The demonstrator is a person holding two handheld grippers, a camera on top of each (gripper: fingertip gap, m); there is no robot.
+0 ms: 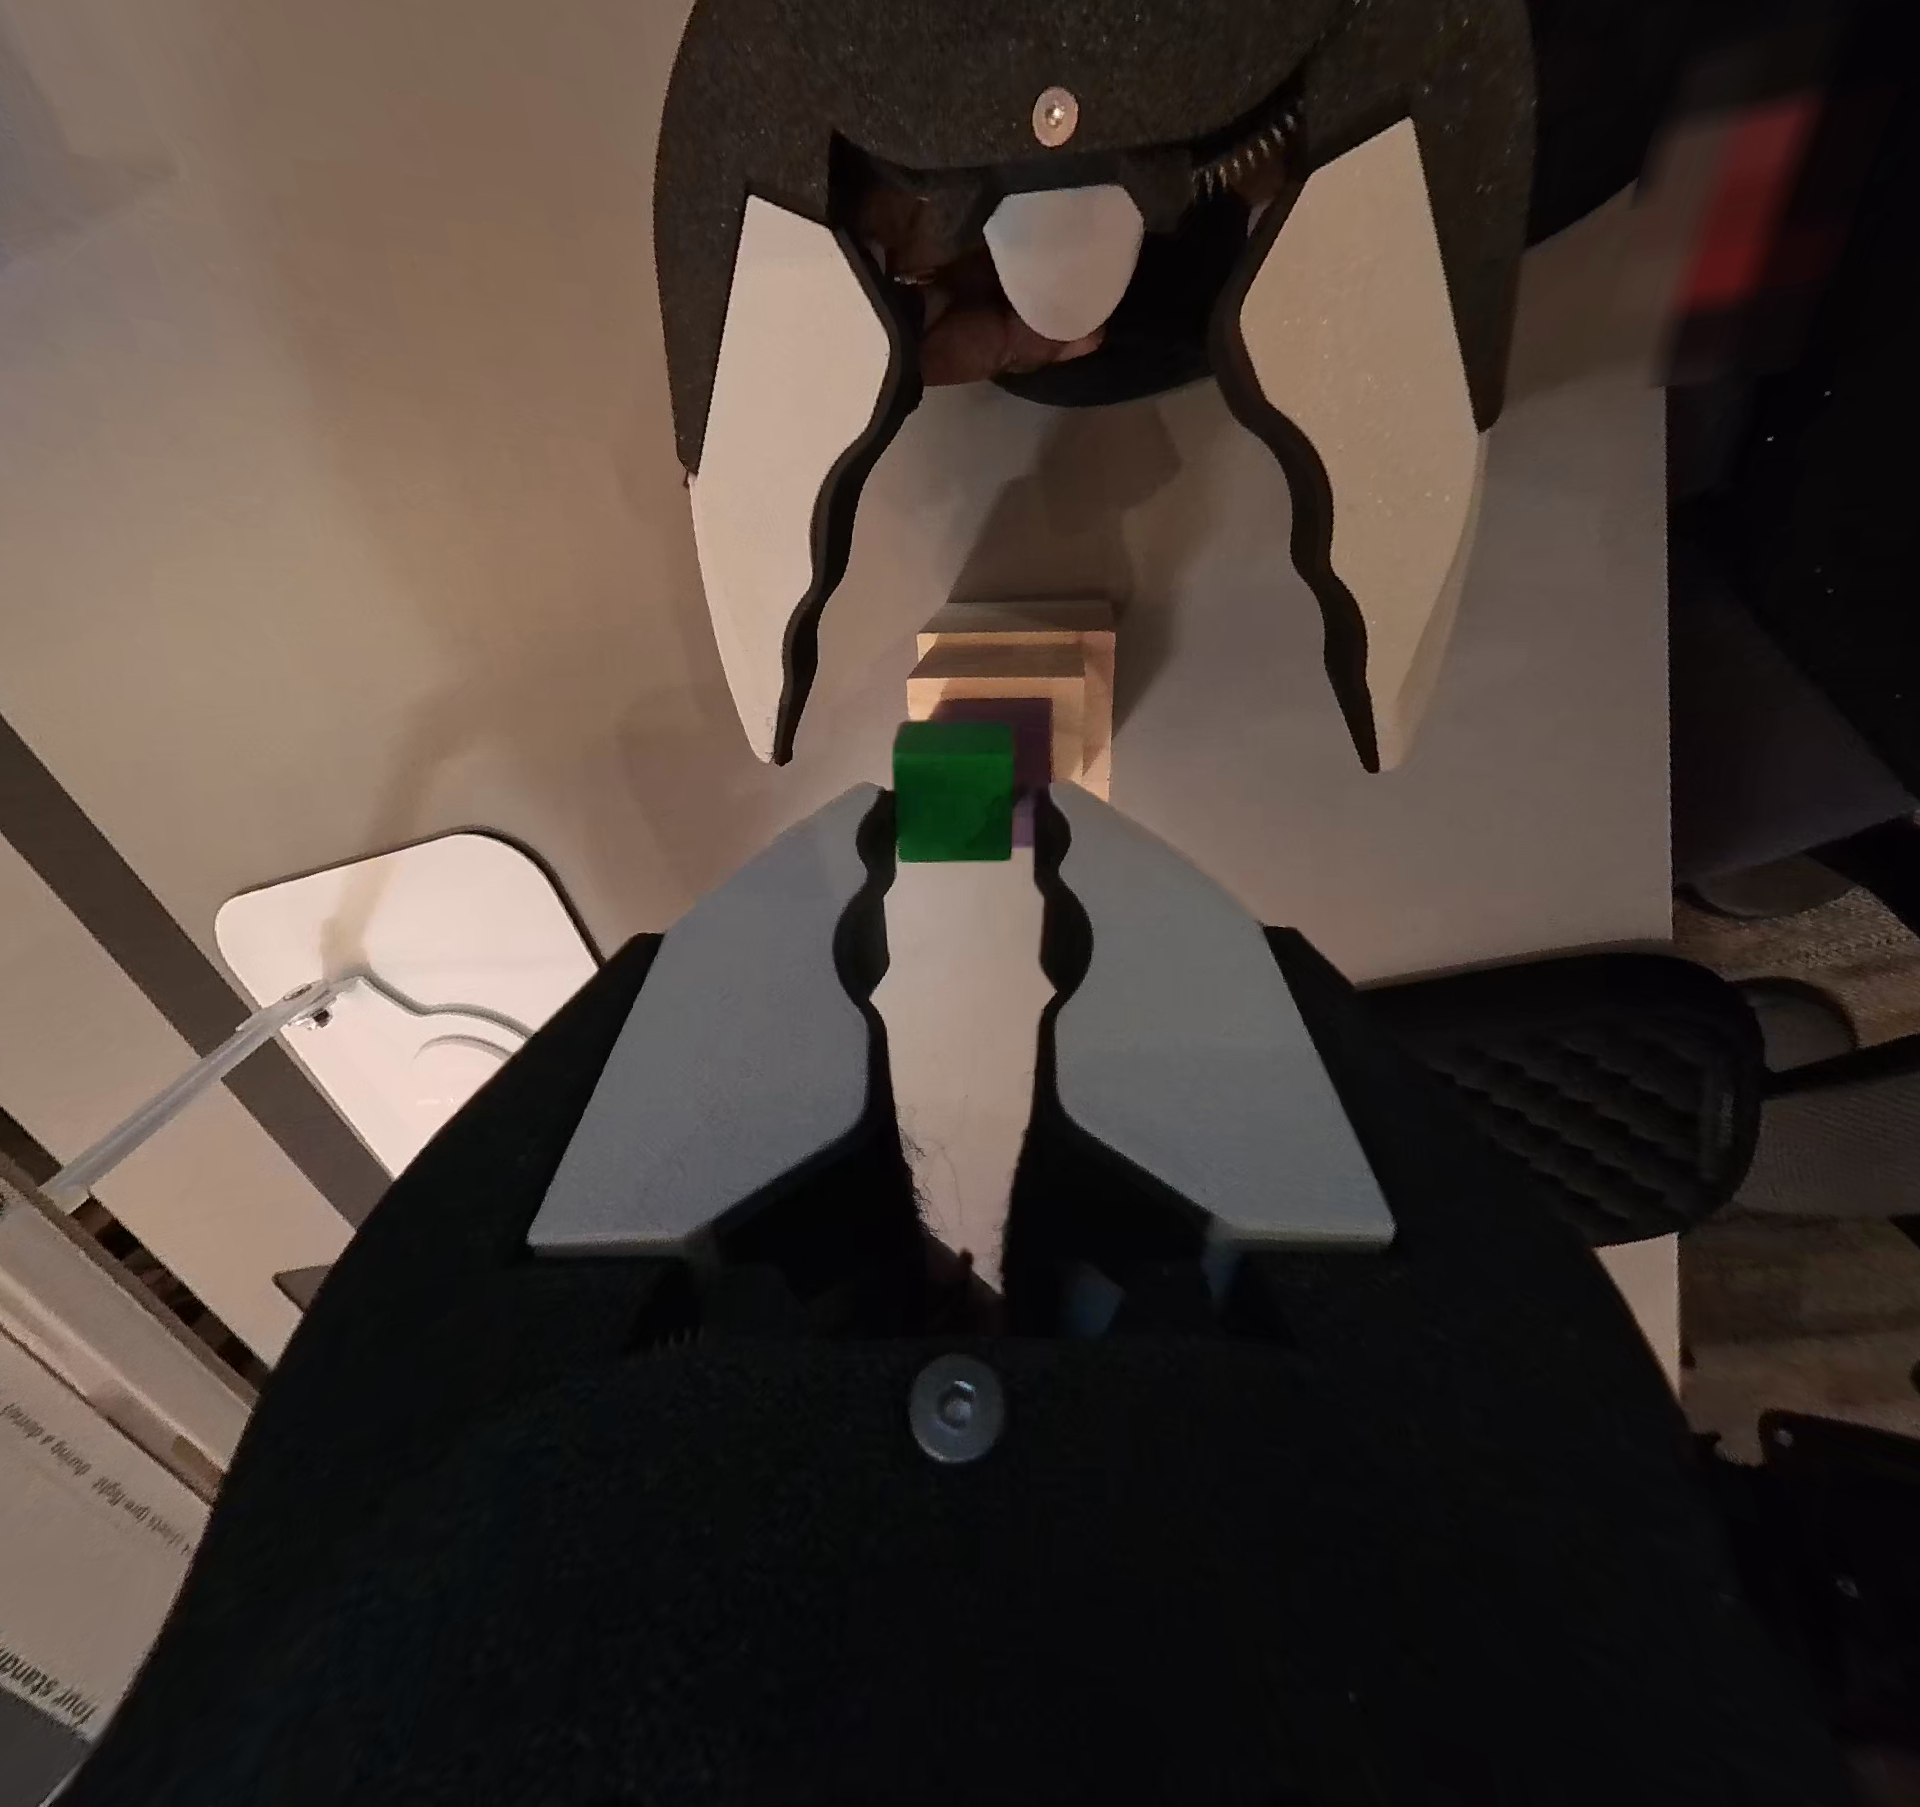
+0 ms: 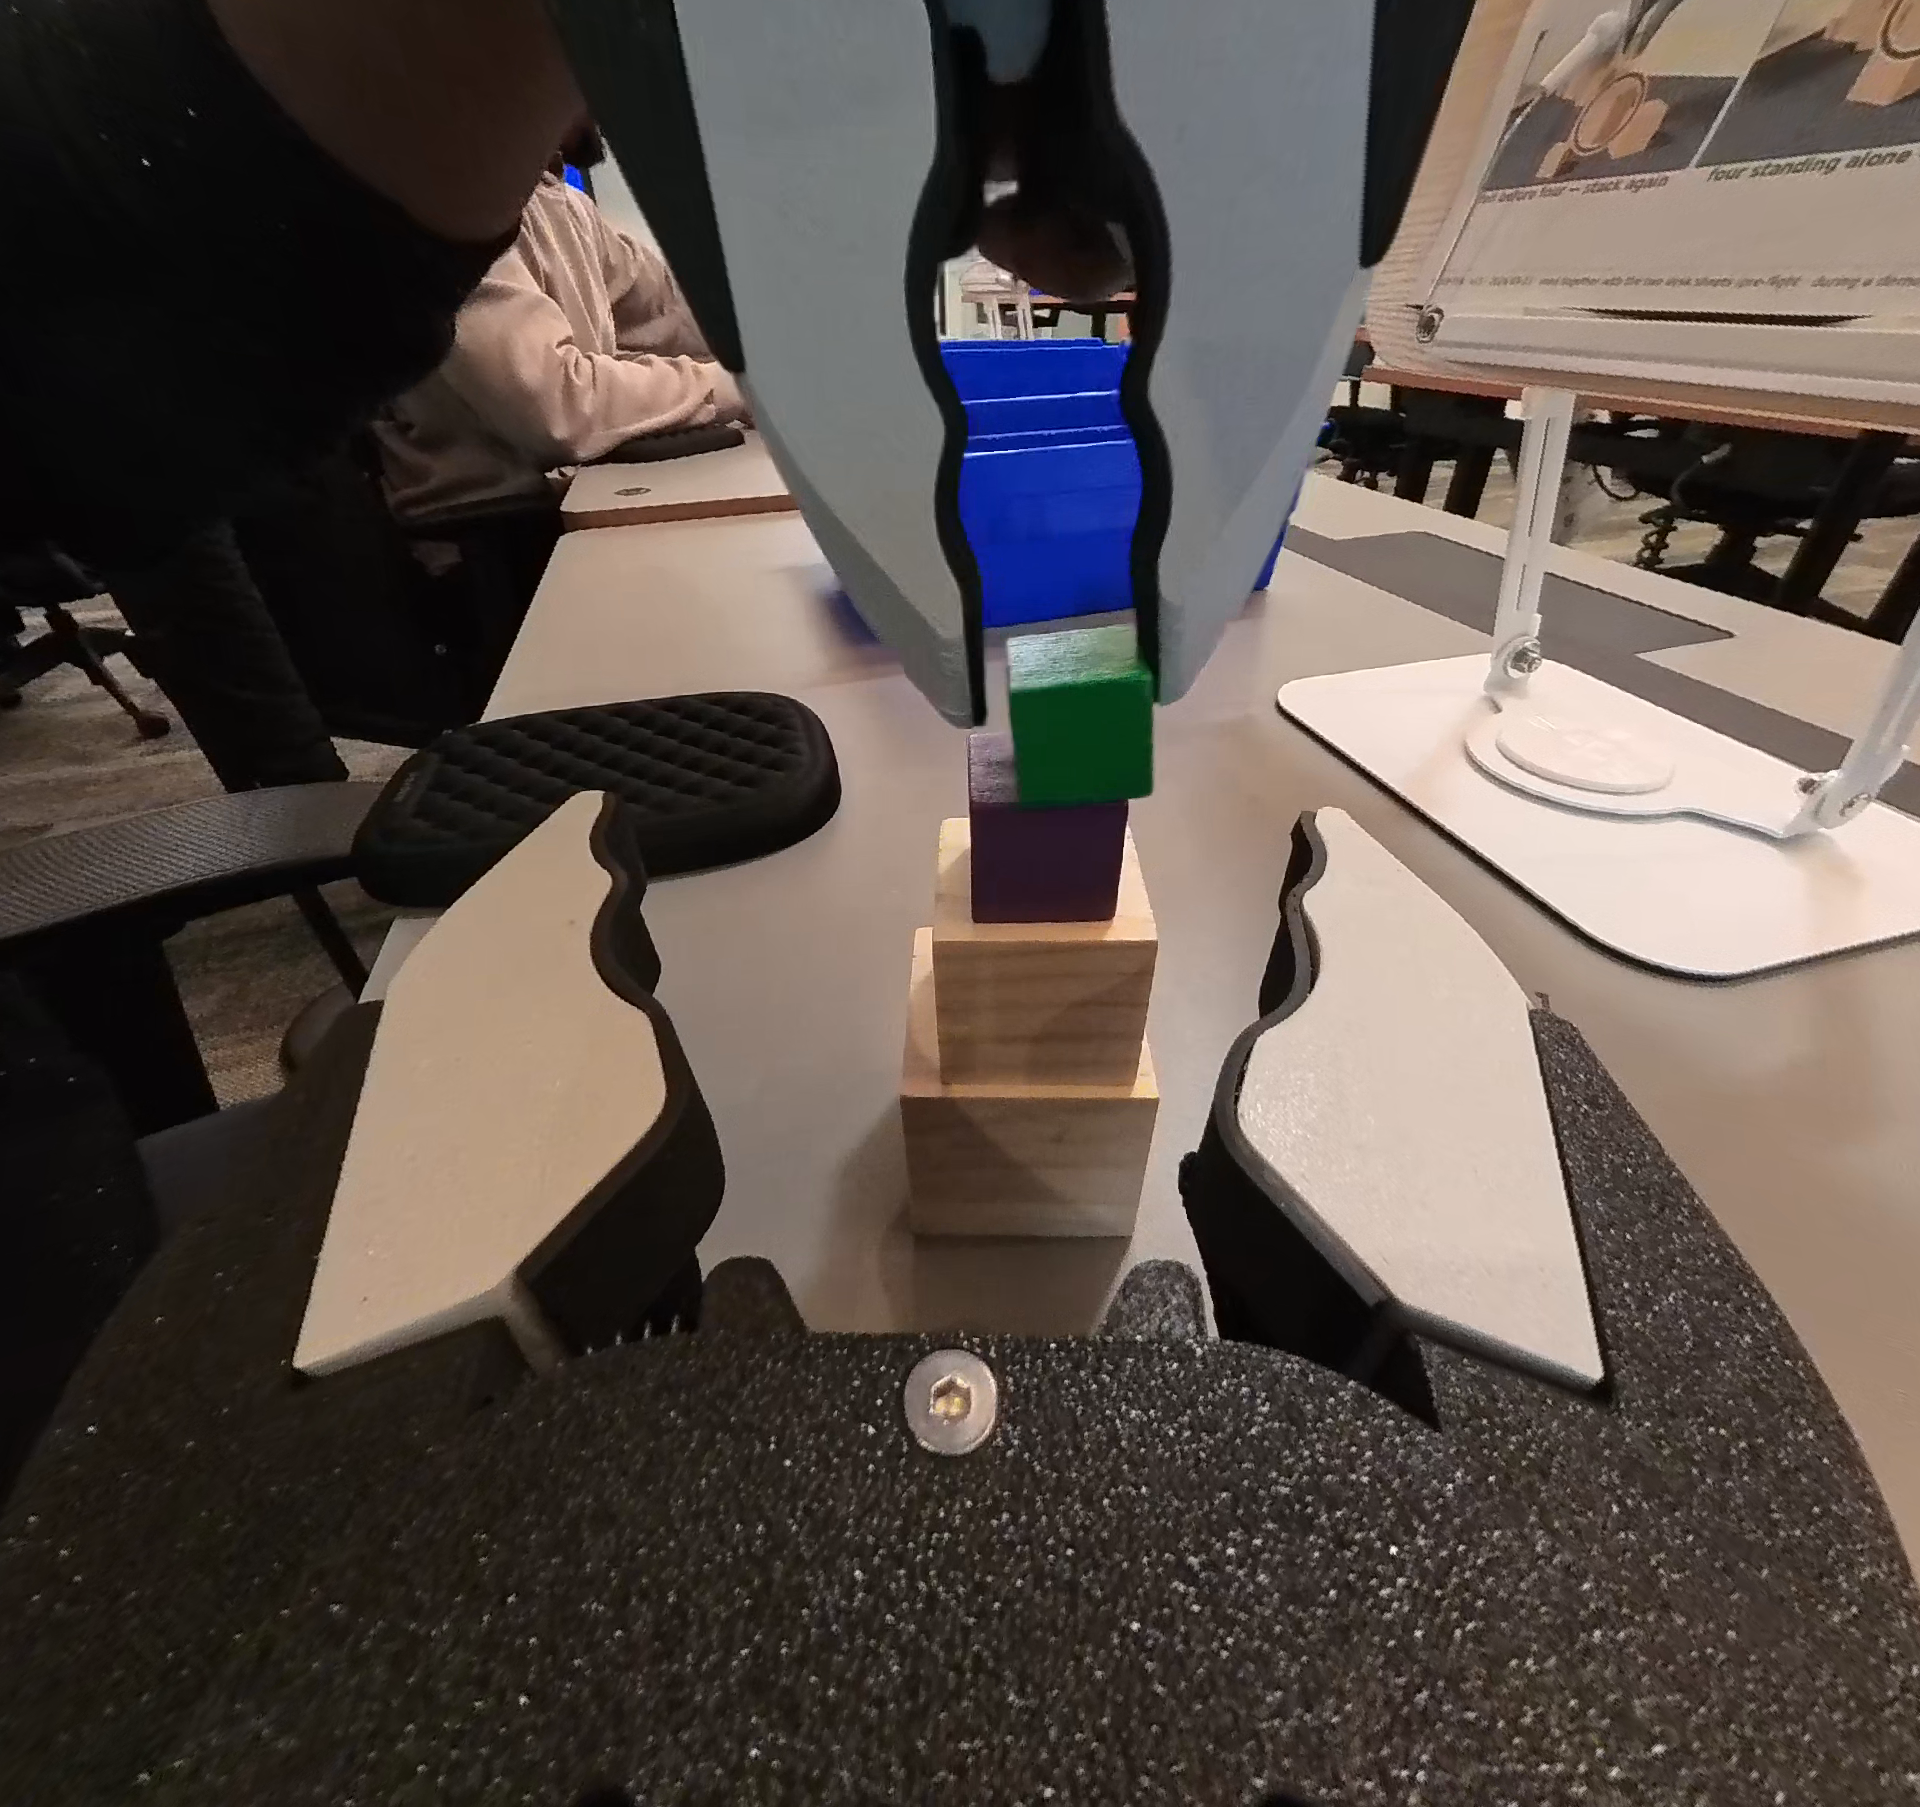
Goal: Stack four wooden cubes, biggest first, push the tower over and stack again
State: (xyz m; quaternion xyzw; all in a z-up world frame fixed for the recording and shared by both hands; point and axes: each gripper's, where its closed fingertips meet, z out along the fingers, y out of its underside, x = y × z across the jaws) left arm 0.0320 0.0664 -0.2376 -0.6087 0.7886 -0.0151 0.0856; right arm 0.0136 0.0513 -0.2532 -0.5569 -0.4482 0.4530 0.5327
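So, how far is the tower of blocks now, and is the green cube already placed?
Done: two plain wooden blocks and the purple cube stand stacked. In hand: the green cube sits on the purple one, shifted sideways. The left gripper is around it with a gap at one pad, so it is not clamped. The right gripper is open near the stack. Left: the green cube is off-centre and the left gripper is not yet clear.

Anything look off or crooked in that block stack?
Yes. The green cube sits off-centre on the purple cube, shifted to one side and slightly tilted, leaving a strip of purple top bare. The two wooden blocks below are also stepped, not flush. The left gripper straddles the green cube; the right gripper is wide open.
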